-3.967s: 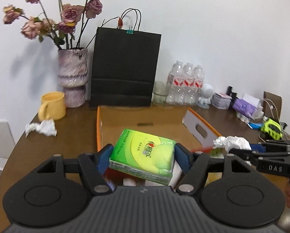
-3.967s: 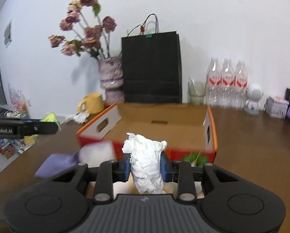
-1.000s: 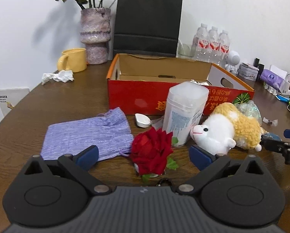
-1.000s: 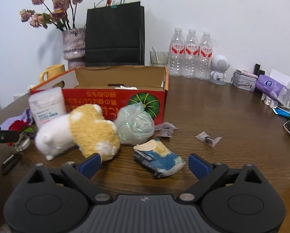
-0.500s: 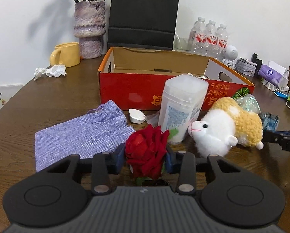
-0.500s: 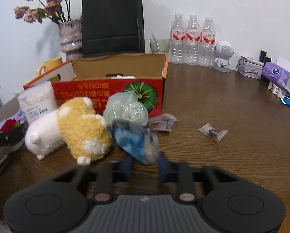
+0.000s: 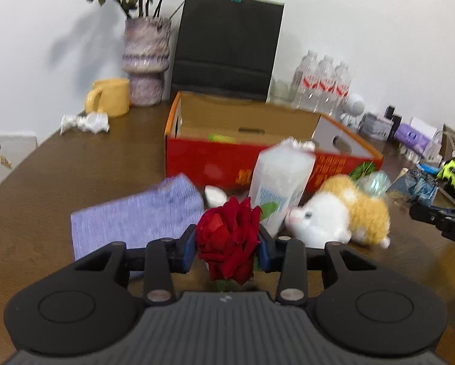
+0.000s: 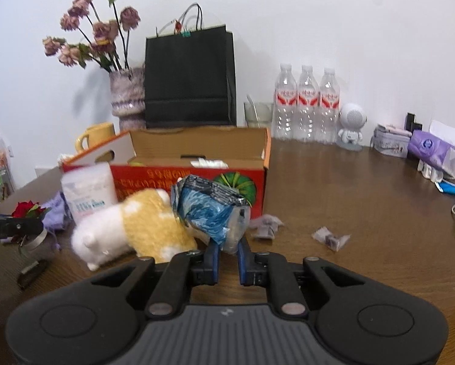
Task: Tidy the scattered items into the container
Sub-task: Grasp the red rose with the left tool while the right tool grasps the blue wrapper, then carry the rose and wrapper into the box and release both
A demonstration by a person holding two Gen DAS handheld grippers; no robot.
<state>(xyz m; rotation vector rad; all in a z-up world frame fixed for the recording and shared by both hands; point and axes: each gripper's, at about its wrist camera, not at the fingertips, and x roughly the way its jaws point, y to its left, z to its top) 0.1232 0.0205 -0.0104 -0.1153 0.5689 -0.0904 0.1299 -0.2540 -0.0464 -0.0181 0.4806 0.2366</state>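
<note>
The red cardboard box stands open in mid-table; it also shows in the right wrist view. My left gripper is shut on a red rose and holds it just above the table. My right gripper is shut on a blue snack packet, lifted in front of the box. A white and yellow plush toy, a white plastic jar, a purple cloth pouch and a small white spoon lie before the box.
A flower vase, black paper bag, yellow mug, water bottles and a crumpled tissue stand behind and left of the box. Two small wrappers lie on the table right of the box.
Both grippers closed and lifted: the left one has raised the red rose off the table, the right one has picked up the blue packet and raised it before the box.
</note>
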